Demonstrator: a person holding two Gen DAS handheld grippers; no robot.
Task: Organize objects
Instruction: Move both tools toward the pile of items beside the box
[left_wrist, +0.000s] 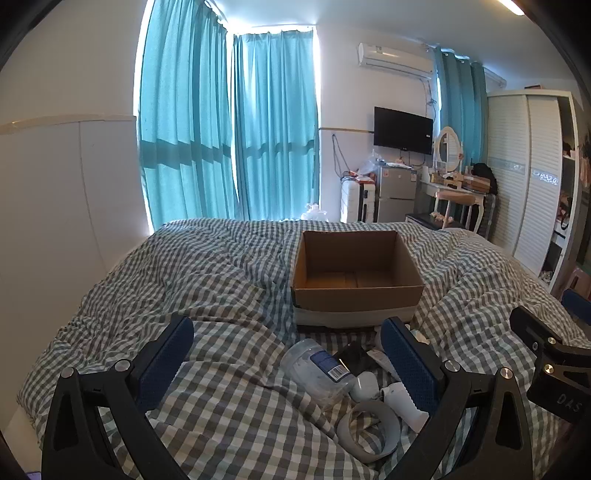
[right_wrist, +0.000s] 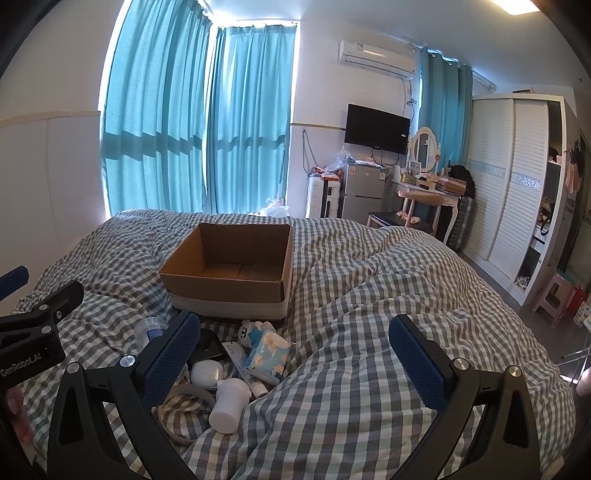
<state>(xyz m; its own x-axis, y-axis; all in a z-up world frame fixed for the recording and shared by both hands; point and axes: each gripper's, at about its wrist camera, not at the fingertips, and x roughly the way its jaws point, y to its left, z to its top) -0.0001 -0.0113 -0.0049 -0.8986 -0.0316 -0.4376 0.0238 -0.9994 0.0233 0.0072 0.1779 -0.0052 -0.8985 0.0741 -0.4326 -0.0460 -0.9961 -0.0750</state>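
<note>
Left gripper (left_wrist: 288, 363): fingers spread wide and holding nothing – it hovers over the near pile with the clear jar lying between its pads, likely lined up for a first pick.
Right gripper (right_wrist: 293, 360): jaws also wide apart and empty, hanging over bare checked duvet (right_wrist: 369, 295) just right of the pile; judged to be waiting its turn.
Clear jar (left_wrist: 317, 373): on its side, blue label up, nearest the left gripper's centre line.
Tape roll (left_wrist: 369, 430): lies flat at the near edge of the pile, sunk into a fold of the duvet.
White bottle (right_wrist: 229, 408): tipped over, base toward the camera, beside the tape roll.
Tissue pack (right_wrist: 267, 352): blue and white, leaning on a toothpaste-like tube at the pile's right side.
Black item (left_wrist: 352, 356): small and flat, far side of the jar; its kind is unclear.
Cardboard box (left_wrist: 356, 273): open-topped and empty, upright just beyond the pile – placed close so each object needs only a short carry forward.
Far background: teal curtains (left_wrist: 229, 129) closed, not part of the task.
</note>
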